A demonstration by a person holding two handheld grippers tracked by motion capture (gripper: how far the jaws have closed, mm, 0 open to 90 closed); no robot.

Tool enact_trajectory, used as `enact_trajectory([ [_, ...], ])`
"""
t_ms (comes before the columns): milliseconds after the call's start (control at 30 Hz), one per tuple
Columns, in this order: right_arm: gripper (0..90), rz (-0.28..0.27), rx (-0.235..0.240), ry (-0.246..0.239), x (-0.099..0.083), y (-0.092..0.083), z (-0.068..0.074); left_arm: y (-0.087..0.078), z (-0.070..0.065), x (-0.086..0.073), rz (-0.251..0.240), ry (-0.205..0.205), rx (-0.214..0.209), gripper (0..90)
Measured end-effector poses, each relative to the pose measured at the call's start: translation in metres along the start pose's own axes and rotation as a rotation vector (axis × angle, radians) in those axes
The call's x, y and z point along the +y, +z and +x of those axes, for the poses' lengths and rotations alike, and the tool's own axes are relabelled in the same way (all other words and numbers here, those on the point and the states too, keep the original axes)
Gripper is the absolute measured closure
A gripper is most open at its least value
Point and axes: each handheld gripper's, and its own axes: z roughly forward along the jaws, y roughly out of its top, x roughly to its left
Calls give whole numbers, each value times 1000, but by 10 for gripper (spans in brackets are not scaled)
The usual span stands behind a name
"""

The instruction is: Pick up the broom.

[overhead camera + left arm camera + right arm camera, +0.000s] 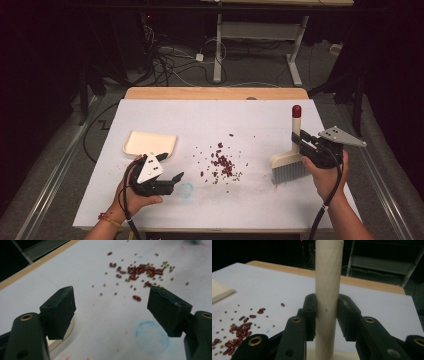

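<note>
Red beans and small green ones [221,164] lie scattered mid-table, also seen as beans [140,271] and beans [238,332]. My right gripper [302,142] is shut on the cream handle [328,290] of a hand brush [289,167], which stands upright with grey bristles down and a red tip on top, to the right of the beans. A cream dustpan [149,143] lies at the left. My left gripper [175,181] hangs open just in front of the dustpan, pointing toward the beans; in its own view its jaws stand wide apart around nothing, left gripper [112,307].
A white sheet [210,120] covers the table, with a wooden edge at the far side. A faint blue ring [152,337] is drawn on the sheet near my left gripper. Beyond the table are cables and a desk frame on the floor.
</note>
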Motion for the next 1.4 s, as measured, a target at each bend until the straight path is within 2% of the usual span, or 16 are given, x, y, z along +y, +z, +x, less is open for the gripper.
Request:
enact_trajectory([
  [33,706,-8,4,-9,1,-1,2,0,0,0,0,0,0,219],
  [133,707,-30,16,-23,3,-3,9,13,-12,16,0,49,-40,221],
  [267,707,-51,24,-58,5,-5,15,26,-22,32,-11,73,-76,223],
  [367,707,-61,34,-58,5,-5,18,45,-35,54,-20,112,-117,224],
  [400,707,-59,38,-60,5,-5,19,60,-45,71,-35,128,-158,226],
  [433,707,-59,38,-60,5,-5,19,60,-45,71,-35,128,-158,227],
  [567,707,-97,55,-60,10,-14,25,91,-67,100,-60,148,-229,234],
  [667,707,-124,66,-81,13,-22,35,107,-84,117,-76,143,-255,240],
  [833,707,-153,99,-100,17,-32,53,126,-102,134,-105,126,-260,306],
  [900,707,-167,111,-120,18,-36,60,127,-102,135,-110,133,-254,355],
  [967,707,-175,118,-135,18,-38,68,127,-101,136,-128,127,-280,443],
  [1000,707,-175,118,-135,18,-38,68,126,-100,136,-137,128,-291,443],
  [1067,706,-189,132,-168,18,-40,78,122,-94,134,-150,127,-322,597],
  [1233,705,-197,151,-187,20,-42,91,114,-82,129,-139,118,-310,638],
  [1300,704,-197,169,-186,20,-43,94,108,-76,126,-135,141,-289,654],
  [1400,701,-202,204,-204,20,-43,98,101,-73,124,-119,163,-294,655],
])
